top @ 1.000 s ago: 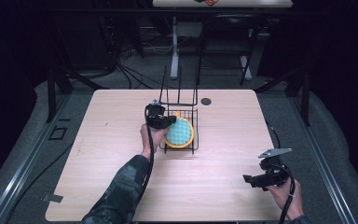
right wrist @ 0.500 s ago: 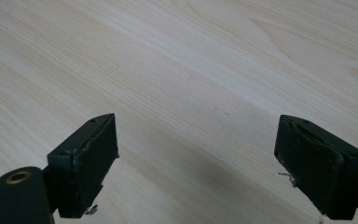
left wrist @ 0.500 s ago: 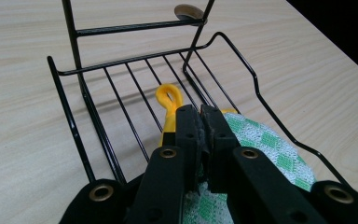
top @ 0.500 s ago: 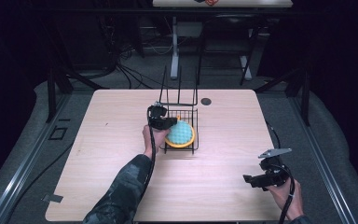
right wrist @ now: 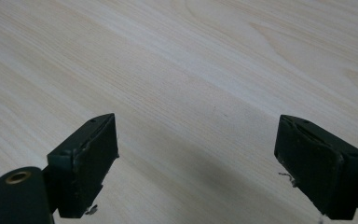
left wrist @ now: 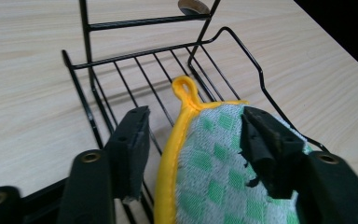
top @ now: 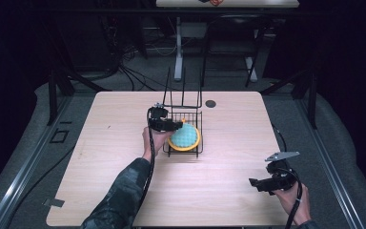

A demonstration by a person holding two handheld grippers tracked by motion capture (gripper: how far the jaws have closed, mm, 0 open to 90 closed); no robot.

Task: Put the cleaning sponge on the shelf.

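Observation:
A round green-checked potholder (top: pixel 184 137) with a yellow rim and loop lies in a black wire basket (top: pixel 198 152) at the table's middle. My left gripper (top: pixel 177 125) reaches in from the basket's left side. In the left gripper view its jaws stand apart astride the potholder's (left wrist: pixel 214 163) looped edge. The left jaw is clear of the yellow rim and the right jaw rests over the cloth, so my left gripper (left wrist: pixel 193 135) is open. My right gripper (top: pixel 253 183) hovers open over bare wood near the front right, nothing between the jaws of my right gripper (right wrist: pixel 196 149).
The basket's tall wire back (top: pixel 183 93) rises behind the potholder. A small dark round disc (top: pixel 210 103) sits on the wooden table (top: pixel 100 181) just beyond the basket's right. Table legs and cables lie on the floor past the far edge.
My left gripper has drifted slightly toward the person's side, and the potholder has settled lower in the basket. The right gripper has stayed put.

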